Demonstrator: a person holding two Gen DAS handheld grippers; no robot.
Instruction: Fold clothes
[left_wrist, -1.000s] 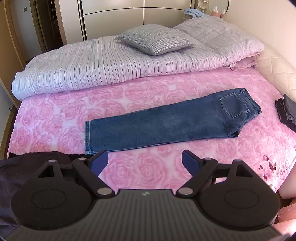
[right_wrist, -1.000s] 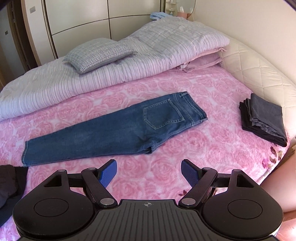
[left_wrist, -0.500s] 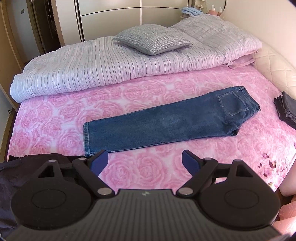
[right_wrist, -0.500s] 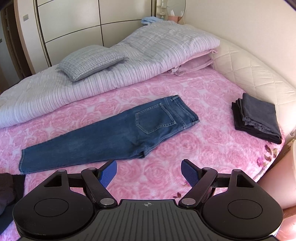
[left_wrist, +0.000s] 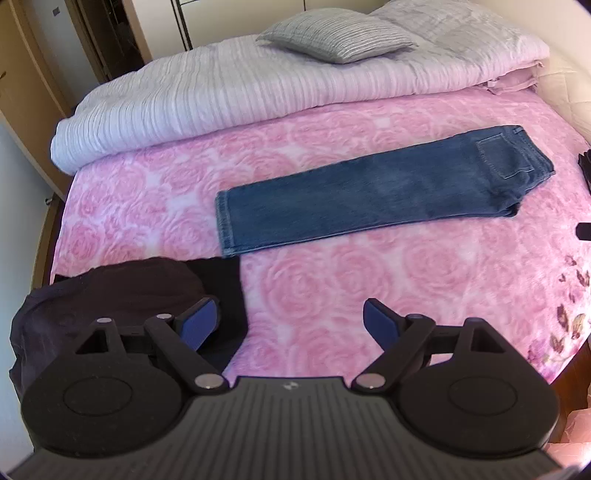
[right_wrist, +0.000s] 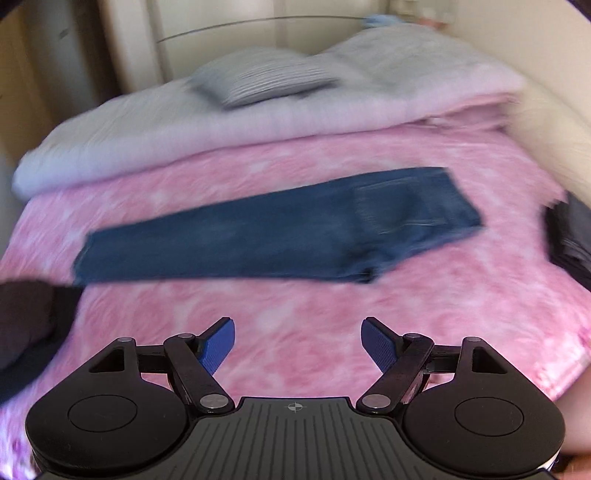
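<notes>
Blue jeans (left_wrist: 376, 192) lie flat on the pink rose bedspread (left_wrist: 332, 288), folded lengthwise, hem to the left and waist with a back pocket to the right. The right wrist view, blurred, shows the same jeans (right_wrist: 277, 229). My left gripper (left_wrist: 291, 317) hangs open above the bedspread, short of the hem, its left finger over a dark garment (left_wrist: 110, 295). My right gripper (right_wrist: 297, 339) is open over bare bedspread, nearer than the jeans' middle. Nothing is between either pair of pads.
A rolled striped duvet (left_wrist: 240, 92) with a grey pillow (left_wrist: 336, 35) runs along the far side. Folded dark clothes (right_wrist: 569, 236) are stacked at the right edge, with a padded cream bed surround (right_wrist: 554, 122) behind. Wardrobe doors stand beyond.
Both grippers have dropped and come in toward the bed, so the jeans look larger. The left view has shifted left, showing more of the dark garment. Both grippers stay open.
</notes>
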